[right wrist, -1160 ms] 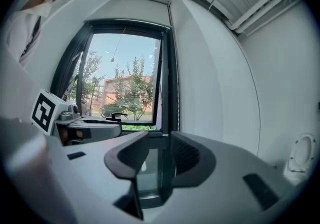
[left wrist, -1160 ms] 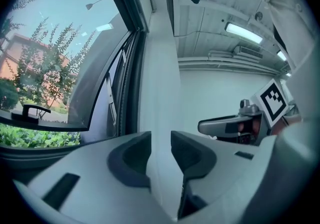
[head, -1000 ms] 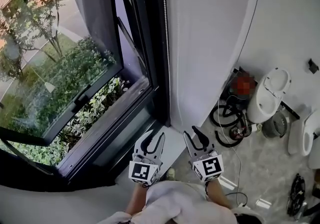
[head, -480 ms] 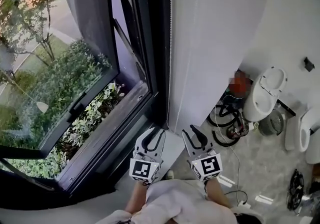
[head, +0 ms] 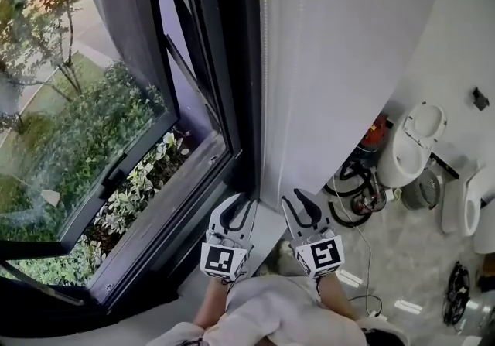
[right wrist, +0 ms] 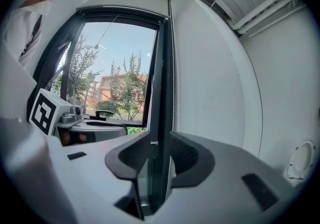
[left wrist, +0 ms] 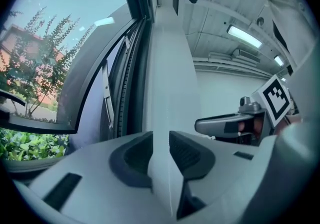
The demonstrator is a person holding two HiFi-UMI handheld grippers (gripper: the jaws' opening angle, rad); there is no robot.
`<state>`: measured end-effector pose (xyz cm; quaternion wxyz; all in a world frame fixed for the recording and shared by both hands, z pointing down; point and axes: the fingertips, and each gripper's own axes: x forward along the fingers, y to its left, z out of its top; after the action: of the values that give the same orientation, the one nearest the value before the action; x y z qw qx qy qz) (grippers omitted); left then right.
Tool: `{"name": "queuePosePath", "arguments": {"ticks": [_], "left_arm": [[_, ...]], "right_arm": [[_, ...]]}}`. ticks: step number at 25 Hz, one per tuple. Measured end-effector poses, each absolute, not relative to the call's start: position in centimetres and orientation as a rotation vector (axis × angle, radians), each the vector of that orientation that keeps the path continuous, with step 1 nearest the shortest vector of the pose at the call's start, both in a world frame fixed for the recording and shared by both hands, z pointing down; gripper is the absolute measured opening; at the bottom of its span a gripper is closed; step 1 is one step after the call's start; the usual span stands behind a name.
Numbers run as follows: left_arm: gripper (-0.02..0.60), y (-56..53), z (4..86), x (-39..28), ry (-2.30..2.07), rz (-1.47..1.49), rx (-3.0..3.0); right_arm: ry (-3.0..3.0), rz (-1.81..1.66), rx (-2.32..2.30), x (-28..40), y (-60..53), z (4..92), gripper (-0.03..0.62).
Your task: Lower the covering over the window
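- The left gripper [head: 237, 203] has its fingers [left wrist: 189, 154] released, with a narrow gap between the dark ribbed pads. The jaws have just been closing, and nothing is gripped. Only the edge of the white wall [head: 348, 66] shows through the gap, beyond the tips.
- The right gripper [head: 294, 199], just beside the left one, is slack too. Its jaws are apart and have just been closing, and the pads press on nothing.
- Through the right fingers' gap, farther off, stands the dark frame upright [right wrist: 161, 77]. The bead chain [right wrist: 173, 67] hangs just right of it.
- The window [right wrist: 115, 67] lies ahead and to the left of both sets of fingertips. It has a dark frame, and its glass shows sky, trees [right wrist: 127, 92] and a reddish building [right wrist: 111, 87].
- One sash [head: 93, 143] is swung outward over green shrubs [head: 147, 182].
- The bead chain is a thin, pale line hanging straight along the frame's wall-side edge. It starts high above the fingers and runs down toward the space between the two grippers' tips.
- I cannot make out the covering itself. In the right gripper view the glass shows plainly from its top bar downward.
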<state>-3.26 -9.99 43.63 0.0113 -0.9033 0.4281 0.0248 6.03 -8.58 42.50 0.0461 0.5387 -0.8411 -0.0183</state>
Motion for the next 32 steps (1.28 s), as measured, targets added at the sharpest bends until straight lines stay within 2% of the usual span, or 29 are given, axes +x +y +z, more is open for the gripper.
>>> {"name": "queuePosePath", "arguments": {"ticks": [32], "left_arm": [[0.109,-19.4,42.5,-0.1,1.57,0.065,-2.63]], "right_arm": [[-2.741,0.024,1.329,5.5,-15.9,44.2,0.115]]}}
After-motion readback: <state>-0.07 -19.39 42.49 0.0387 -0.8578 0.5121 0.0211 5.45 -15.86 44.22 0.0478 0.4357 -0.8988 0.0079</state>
